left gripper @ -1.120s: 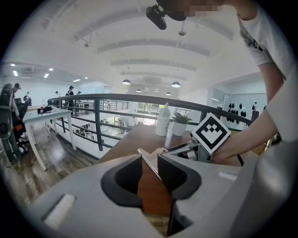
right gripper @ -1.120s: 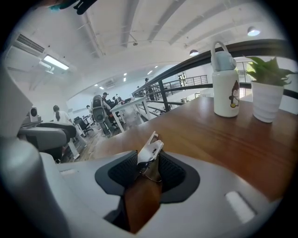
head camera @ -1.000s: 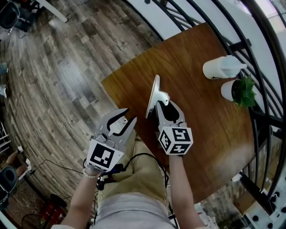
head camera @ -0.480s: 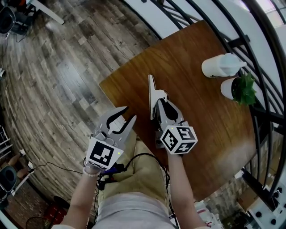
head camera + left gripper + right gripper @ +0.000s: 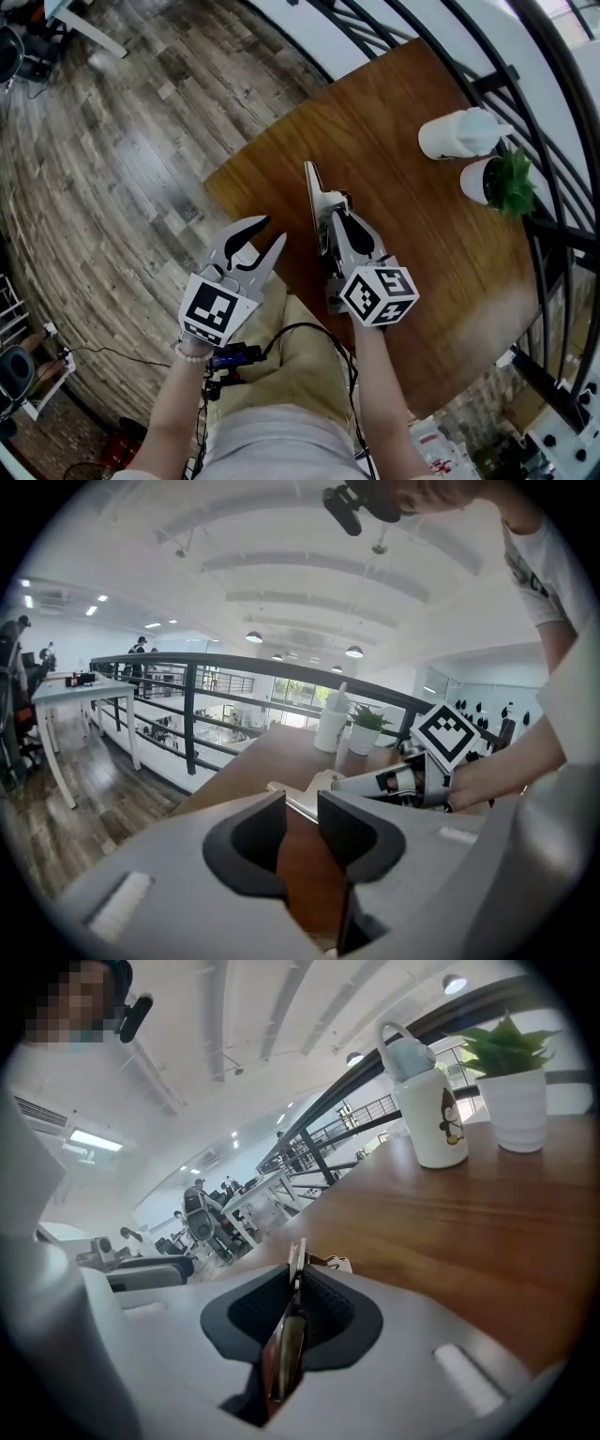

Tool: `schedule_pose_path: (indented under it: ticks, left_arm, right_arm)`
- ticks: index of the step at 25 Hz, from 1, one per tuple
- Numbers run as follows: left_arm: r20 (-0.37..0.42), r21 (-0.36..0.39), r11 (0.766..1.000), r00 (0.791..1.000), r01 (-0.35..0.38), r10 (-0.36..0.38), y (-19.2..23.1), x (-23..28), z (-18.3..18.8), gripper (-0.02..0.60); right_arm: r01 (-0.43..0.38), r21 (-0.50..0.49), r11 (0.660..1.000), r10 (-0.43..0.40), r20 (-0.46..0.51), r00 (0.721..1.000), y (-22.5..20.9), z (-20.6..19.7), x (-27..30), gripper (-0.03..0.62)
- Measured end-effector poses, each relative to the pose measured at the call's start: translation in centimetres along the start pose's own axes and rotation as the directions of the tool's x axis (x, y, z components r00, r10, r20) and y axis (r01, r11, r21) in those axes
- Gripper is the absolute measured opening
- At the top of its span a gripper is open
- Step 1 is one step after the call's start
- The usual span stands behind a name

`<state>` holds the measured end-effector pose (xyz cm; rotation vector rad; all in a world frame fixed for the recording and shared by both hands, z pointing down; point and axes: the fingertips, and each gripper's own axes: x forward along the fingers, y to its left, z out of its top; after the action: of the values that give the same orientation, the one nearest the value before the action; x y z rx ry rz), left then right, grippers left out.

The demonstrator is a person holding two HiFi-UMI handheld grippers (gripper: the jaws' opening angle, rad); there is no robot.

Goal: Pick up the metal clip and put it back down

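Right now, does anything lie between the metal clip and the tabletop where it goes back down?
Nothing visible does. The right gripper has just been closing its fingers on the metal clip over bare table; bottle and plant stand aside.

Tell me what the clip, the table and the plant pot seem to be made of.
The clip looks metal: a thin pale-grey plate with dull sheen. The table seems wood or veneer: brown grain, glossy reflections. The plant pot is smooth white, ceramic or plastic; unclear which.

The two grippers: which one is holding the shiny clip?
The right gripper, whose jaws have just been closing onto the metal clip and now pinch it. The left gripper has its jaws apart, nothing between them.
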<state>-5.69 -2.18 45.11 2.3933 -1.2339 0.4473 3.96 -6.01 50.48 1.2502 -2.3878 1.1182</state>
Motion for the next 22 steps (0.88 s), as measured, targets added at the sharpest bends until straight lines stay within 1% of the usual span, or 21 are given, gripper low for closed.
schedule_pose_path:
  ticks: [2,5,10,15,22]
  left_arm:
    - [-0.001,-0.053,0.999,1.0,0.013,-0.013,0.3,0.5,-0.1,0.097]
    - [0.019,-0.125,0.992,1.0,0.024,-0.022,0.8,1.5,-0.3,0.097]
    - [0.048,-0.236,0.971,0.998,0.042,-0.032,1.7,2.5,-0.6,0.101]
    - [0.081,-0.368,0.928,0.996,0.058,-0.03,2.4,3.3,-1.1,0.112]
    - [0.148,-0.471,0.872,0.987,0.133,-0.071,2.4,3.9,-1.0,0.127]
  right_arm:
    - [-0.005,0.008,1.0,0.004,0.006,1.0,0.0,0.0,-0.2,0.061]
    - [-0.01,0.019,1.0,0.01,0.011,1.0,0.0,0.1,-0.3,0.06]
    - [-0.037,0.031,0.999,0.036,0.029,0.999,0.7,0.4,-0.7,0.058]
    - [-0.072,0.036,0.997,0.07,0.046,0.996,1.4,0.7,-1.2,0.057]
    - [-0.159,0.094,0.983,0.147,0.128,0.981,2.9,1.9,-2.6,0.055]
